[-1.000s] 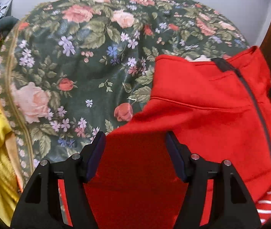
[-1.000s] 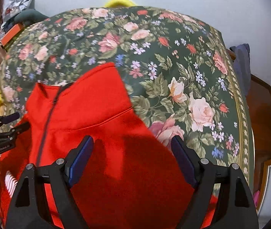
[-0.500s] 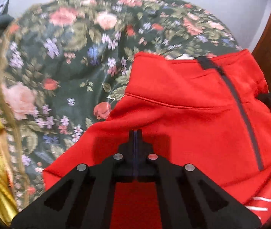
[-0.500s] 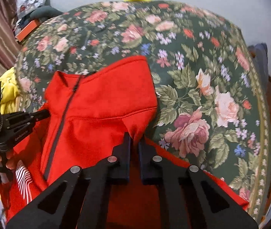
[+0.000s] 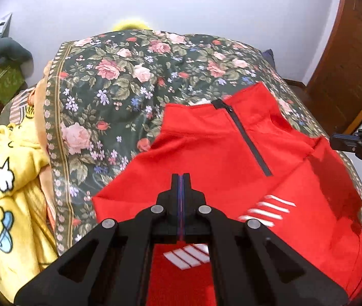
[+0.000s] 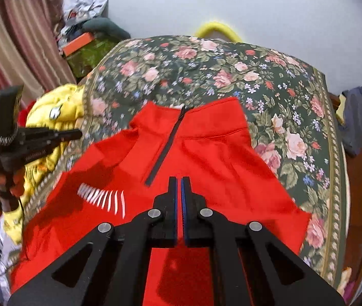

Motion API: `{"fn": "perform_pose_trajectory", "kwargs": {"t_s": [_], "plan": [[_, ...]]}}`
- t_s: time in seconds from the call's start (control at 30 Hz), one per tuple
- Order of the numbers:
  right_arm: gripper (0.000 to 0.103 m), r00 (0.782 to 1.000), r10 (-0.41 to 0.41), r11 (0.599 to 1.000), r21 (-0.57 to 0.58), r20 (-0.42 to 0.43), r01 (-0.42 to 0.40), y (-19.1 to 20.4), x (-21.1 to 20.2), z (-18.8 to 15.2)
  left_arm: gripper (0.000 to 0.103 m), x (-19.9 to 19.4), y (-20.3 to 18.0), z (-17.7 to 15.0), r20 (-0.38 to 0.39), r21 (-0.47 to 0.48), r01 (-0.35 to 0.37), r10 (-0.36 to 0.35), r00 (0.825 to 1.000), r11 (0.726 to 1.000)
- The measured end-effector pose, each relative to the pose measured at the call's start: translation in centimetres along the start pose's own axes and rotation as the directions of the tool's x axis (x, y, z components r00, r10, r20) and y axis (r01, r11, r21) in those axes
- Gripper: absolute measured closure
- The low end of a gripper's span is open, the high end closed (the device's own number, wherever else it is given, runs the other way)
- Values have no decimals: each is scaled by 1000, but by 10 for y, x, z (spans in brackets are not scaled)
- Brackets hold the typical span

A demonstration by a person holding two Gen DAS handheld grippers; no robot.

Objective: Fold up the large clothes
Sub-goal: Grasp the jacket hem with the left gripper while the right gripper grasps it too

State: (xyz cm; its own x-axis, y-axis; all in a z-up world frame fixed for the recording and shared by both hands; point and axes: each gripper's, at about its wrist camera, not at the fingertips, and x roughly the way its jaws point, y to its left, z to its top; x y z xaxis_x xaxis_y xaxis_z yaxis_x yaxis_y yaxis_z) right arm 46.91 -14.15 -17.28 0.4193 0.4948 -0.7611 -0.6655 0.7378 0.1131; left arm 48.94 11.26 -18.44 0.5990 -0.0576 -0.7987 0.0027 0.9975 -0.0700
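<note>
A red zip-neck pullover (image 5: 219, 153) with white stripes lies collar-away on a floral bedspread (image 5: 119, 89); it also shows in the right wrist view (image 6: 206, 158). My left gripper (image 5: 181, 178) is shut on red fabric, lifted above the garment. My right gripper (image 6: 179, 181) is shut on red fabric too, raised over the pullover's right side. Each gripper shows in the other's view, the right one (image 5: 359, 145) and the left one (image 6: 40, 137).
Yellow cartoon-print clothing (image 5: 10, 191) is heaped at the bed's left edge. A cluttered shelf (image 6: 86, 43) and a curtain (image 6: 15, 38) stand left; a wooden door (image 5: 346, 63) stands right. A dark blue cloth (image 6: 354, 119) lies at the bed's far right side.
Both grippers went from open to shut on the red pullover, then rose and pulled back, lifting the fabric; much more of the bed and room is now in view.
</note>
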Motion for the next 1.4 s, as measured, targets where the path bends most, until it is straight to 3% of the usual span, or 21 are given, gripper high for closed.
{"fn": "perform_pose_trajectory", "kwargs": {"t_s": [0.07,0.13,0.2,0.23,0.27,0.47,0.7,0.83,0.93,0.97,1.03,1.1,1.17,1.23,1.3,1.4], "plan": [[100,999,-49,999,-21,22,50,3,-3,-2,96,0,-1,-4,-8,9,-12,12,1000,1000],[94,994,-106,994,2,29,106,-3,0,1,80,6,-1,-4,-27,13,-24,24,999,1000],[70,992,-120,992,42,28,119,-15,5,4,53,17,4,-1,-35,-7,-37,37,999,999],[47,991,-134,989,71,27,131,-24,11,7,49,21,7,0,-33,-18,-36,35,999,999],[35,988,-147,985,97,38,143,-32,14,10,46,30,11,4,-30,-38,-30,29,999,999],[35,993,-119,971,210,8,114,-72,49,32,38,82,31,35,-25,-170,53,-58,998,984],[35,997,-74,964,255,-18,77,-90,98,58,29,129,35,60,5,-196,100,-101,995,976],[35,996,-34,968,246,-87,54,-88,126,60,29,156,35,65,-30,-243,144,-155,987,959],[35,995,-43,971,232,-85,62,-85,131,57,29,165,32,64,-25,-288,186,-202,979,939],[40,996,-36,971,231,-79,54,-84,130,55,31,166,31,63,-19,-293,183,-197,980,938],[50,997,-23,969,242,-74,40,-86,128,52,40,167,30,61,-8,-310,184,-196,981,933],[63,997,-9,966,258,-74,28,-90,127,53,67,168,31,58,5,-346,221,-234,972,912],[83,997,22,956,294,-77,2,-96,123,52,83,166,30,57,9,-378,237,-253,967,895],[93,997,56,954,299,-53,-38,-95,113,53,87,158,20,62,-12,-340,183,-199,980,922],[94,998,51,959,279,-32,-40,-85,99,55,88,145,8,66,-20,-278,133,-144,989,951],[94,999,54,973,225,1,-53,-65,72,56,88,113,-1,66,14,-225,132,-132,991,965]]}}
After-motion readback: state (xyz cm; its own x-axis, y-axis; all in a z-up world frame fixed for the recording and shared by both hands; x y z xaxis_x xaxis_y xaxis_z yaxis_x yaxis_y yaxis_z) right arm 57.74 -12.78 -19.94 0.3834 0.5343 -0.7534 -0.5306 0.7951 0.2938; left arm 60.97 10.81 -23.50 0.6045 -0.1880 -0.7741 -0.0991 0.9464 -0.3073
